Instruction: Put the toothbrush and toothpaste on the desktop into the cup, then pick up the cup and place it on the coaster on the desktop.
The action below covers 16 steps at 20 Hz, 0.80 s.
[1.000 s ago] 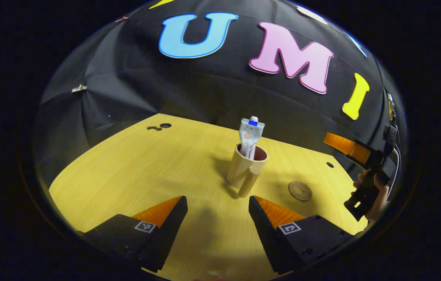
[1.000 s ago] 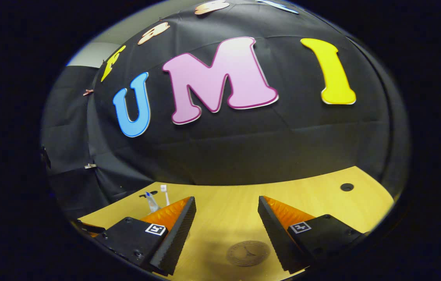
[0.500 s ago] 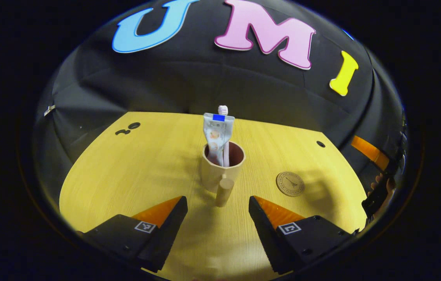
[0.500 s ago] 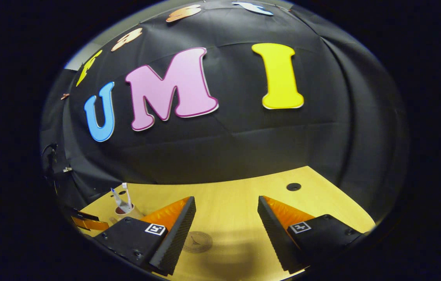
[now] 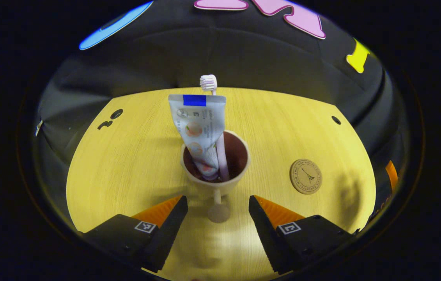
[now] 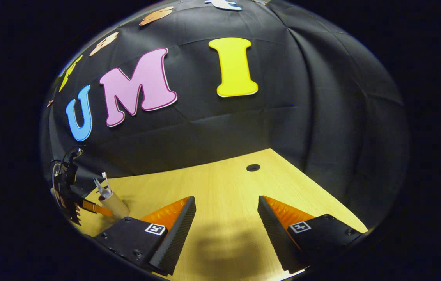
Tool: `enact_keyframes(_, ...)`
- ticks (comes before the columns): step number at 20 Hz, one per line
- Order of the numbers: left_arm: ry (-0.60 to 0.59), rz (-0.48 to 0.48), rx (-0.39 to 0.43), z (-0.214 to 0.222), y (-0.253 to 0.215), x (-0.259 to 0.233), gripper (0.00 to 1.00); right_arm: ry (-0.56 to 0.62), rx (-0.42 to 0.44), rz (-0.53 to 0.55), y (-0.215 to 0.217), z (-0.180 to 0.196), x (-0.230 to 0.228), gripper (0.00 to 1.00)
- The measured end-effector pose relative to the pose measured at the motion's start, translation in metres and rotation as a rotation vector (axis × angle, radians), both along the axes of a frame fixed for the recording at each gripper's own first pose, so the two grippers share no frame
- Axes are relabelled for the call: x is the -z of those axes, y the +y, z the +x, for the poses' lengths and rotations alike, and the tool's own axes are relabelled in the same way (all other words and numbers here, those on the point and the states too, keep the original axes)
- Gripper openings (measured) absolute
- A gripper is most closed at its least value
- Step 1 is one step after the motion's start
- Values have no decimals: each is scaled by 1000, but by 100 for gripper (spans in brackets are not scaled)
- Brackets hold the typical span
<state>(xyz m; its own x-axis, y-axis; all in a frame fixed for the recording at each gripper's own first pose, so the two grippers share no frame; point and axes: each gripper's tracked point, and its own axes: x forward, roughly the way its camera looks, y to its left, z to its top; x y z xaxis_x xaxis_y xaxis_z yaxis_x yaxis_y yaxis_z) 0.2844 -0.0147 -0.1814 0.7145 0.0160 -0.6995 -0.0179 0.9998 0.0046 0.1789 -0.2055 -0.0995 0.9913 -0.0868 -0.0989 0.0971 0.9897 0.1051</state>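
Up close, left gripper (image 5: pixel 218 207) has jaws apart, either side of the cup (image 5: pixel 215 171) handle, not touching it. Cup stands upright on worktop (image 5: pixel 134 156) w/ toothpaste (image 5: pixel 199 128) and toothbrush (image 5: pixel 209 82) inside. Coaster (image 5: pixel 305 176) lies near, to cup's right. Right gripper (image 6: pixel 226 212) jaws also apart, over bare worktop.

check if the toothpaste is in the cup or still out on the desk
In the cup. In the left gripper view the toothpaste stands in the cup beside the toothbrush, its lower end inside the rim.
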Motion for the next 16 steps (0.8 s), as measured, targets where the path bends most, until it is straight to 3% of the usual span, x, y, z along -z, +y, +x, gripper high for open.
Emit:
enact_keyframes(3,27,31,4,10,4,0,97,29,33,19,-14,-14,10,98)
enact_keyframes(7,81,69,15,14,4,11,89,57,54,45,-21,-29,21,98)
enact_keyframes(9,80,71,7,16,3,12,83,72,62,53,-24,-36,25,98)
enact_keyframes(11,82,80,-3,17,3,13,70,88,68,60,-26,-45,31,98)
enact_keyframes(15,105,69,-10,12,2,17,63,130,90,82,-32,-59,44,98)
enact_keyframes(16,106,51,-19,9,2,18,54,139,92,85,-33,-63,47,98)
